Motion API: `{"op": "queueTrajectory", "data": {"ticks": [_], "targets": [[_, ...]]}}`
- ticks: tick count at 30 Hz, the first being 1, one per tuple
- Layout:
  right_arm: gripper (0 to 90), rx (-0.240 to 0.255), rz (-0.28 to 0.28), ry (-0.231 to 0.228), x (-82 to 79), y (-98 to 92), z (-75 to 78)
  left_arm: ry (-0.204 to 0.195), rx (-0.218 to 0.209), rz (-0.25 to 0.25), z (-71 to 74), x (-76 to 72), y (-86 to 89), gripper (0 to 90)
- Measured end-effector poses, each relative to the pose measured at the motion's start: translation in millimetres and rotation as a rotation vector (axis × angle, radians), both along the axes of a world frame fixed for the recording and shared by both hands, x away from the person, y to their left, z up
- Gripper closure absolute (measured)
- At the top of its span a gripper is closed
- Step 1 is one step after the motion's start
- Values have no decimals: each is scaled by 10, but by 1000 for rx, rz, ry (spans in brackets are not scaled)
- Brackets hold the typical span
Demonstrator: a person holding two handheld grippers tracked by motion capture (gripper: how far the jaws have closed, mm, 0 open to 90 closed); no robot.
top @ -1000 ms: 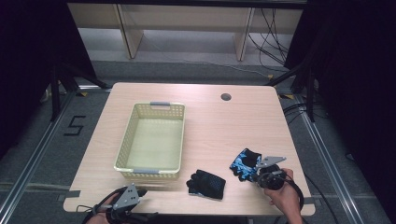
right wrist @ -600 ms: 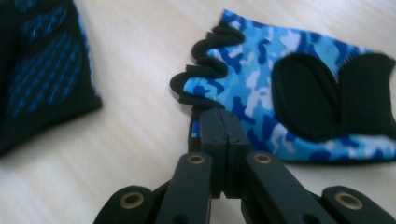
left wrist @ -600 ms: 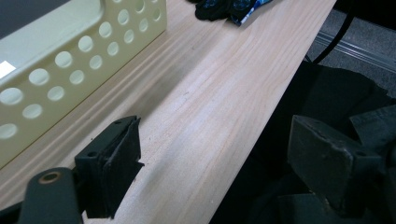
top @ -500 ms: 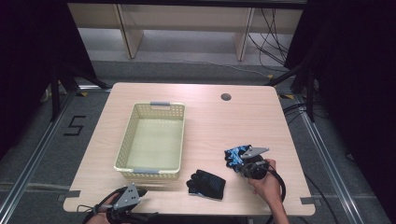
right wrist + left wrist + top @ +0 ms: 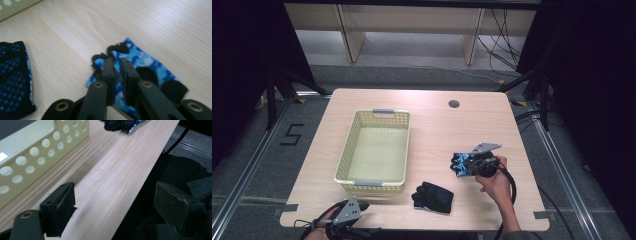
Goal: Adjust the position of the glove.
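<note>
Jaws of our left gripper [image 5: 362, 206] stand released at the tabletop's [image 5: 432, 130] 7 o'clock edge, idle. At 9 sits the basket [image 5: 373, 181], likely the goal; the black glove [image 5: 433, 196] waits at 6. At 4, our right gripper [image 5: 117, 75] pinches the blue glove [image 5: 147, 62], its jaws just loosening slightly.

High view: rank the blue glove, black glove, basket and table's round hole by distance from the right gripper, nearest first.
1. Blue glove, at the right gripper.
2. Black glove, nearer the front edge, leftward.
3. Round hole, at the table's far side.
4. Basket, far left.
</note>
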State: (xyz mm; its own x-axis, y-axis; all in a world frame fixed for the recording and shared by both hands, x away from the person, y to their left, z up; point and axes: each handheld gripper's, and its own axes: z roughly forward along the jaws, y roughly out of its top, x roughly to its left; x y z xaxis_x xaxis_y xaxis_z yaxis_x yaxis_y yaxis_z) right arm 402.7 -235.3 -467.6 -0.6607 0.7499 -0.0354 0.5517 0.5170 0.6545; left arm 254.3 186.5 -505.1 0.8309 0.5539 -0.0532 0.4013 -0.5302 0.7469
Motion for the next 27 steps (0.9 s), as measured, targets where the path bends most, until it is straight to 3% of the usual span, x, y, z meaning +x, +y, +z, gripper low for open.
{"op": "queueTrajectory", "data": {"ticks": [2, 5, 6, 7, 8, 11, 12, 17, 22, 23, 24, 27], "targets": [[807, 16, -17, -15, -4, -46, -5, -8, 19, -4, 3, 7, 5, 169], [759, 29, -34, -20, 1, -157, -35, -5, 0, 2, 0, 6, -4, 169], [742, 12, -17, 9, -3, -187, -24, -6, 7, 2, -2, 10, -2, 168], [728, 23, -20, -21, 2, -192, -61, -9, 13, 2, 0, 6, -1, 169], [706, 6, -7, -4, -4, -205, -57, -12, 17, -2, 3, 7, 3, 169], [665, -8, 10, -26, 14, -225, -93, -4, 4, 0, 1, 5, -3, 169], [640, -24, 39, -15, 16, -224, -107, -8, 18, -2, 2, 8, 0, 168], [610, -46, 54, 18, 29, -208, -155, -7, 12, 1, 4, 2, 2, 168], [644, -69, 52, 43, 79, -235, -263, -9, 17, -2, 5, 3, 1, 168], [676, -55, 43, 51, 82, -235, -275, -9, 18, -5, 5, 1, 2, 168], [755, -65, 73, 66, 79, -244, -270, -12, 20, -8, 6, 4, 3, 168], [825, -72, 66, 57, 78, -250, -277, -9, 13, 2, 2, 6, 0, 168]]}}
